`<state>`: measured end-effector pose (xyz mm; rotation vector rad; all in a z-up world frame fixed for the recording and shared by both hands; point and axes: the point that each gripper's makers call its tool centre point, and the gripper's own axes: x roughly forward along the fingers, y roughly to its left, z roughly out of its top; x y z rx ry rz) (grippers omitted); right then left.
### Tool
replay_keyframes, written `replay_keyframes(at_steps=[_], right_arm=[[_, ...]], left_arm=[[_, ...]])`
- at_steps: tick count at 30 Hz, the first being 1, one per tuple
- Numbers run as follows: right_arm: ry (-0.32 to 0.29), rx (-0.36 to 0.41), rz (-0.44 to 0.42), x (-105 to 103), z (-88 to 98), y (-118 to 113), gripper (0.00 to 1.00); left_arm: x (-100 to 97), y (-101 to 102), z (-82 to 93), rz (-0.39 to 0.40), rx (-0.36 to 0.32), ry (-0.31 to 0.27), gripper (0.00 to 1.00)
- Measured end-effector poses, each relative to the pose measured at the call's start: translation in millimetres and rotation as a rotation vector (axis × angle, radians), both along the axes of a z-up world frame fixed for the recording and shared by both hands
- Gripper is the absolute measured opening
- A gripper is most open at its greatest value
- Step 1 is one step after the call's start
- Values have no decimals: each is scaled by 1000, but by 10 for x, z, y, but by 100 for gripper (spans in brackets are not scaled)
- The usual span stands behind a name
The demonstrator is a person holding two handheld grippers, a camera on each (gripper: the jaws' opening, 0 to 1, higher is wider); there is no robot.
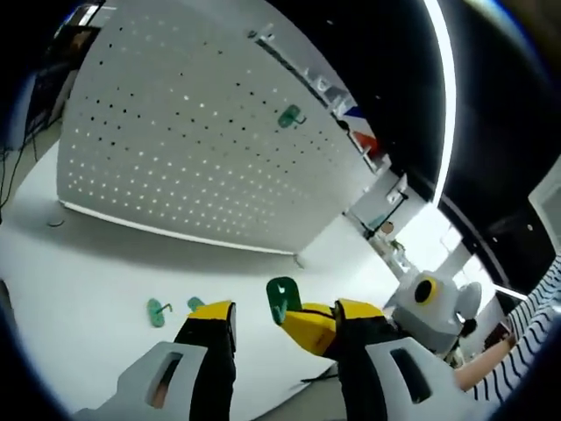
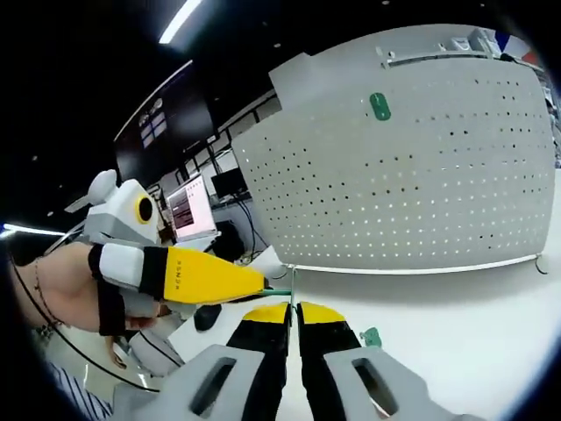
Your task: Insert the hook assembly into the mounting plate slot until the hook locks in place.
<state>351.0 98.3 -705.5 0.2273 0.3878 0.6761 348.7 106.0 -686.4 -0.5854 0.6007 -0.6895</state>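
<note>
Now the right gripper (image 2: 293, 313), jaws clamped on a green hook (image 1: 282, 298), needs carrying to the pegboard (image 2: 412, 167); left gripper (image 1: 285, 320) jaws apart.

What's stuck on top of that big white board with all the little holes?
One green hook hangs on the pegboard, near its upper edge. Whatever is behind the board is hidden.

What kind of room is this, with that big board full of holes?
Probably a lab or workshop test bench: a white pegboard stands on a white table, green hooks lie about, and a computer screen glows in a dark office-like hall.
</note>
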Motion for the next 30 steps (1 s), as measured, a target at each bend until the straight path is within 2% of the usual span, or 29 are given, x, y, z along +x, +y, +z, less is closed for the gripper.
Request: replay_keyframes(at_steps=[2,9,12,16,24,30], right_arm=[[-11,23,10,-15,48,30,0],[-30,17,20,-46,91,72,0],[-45,11,21,-42,111,72,0],[-45,8,29,-46,113,77,0],[-54,8,42,-75,138,92,0],[-65,6,46,-78,170,108,0]], left_arm=[[-11,2,-2,-1,-12,12,40],[-35,18,14,-3,-33,15,26],[-34,17,55,6,-78,29,23],[-63,10,42,4,-77,38,14],[-79,51,53,17,-100,51,6],[-82,46,77,25,-117,54,4]])
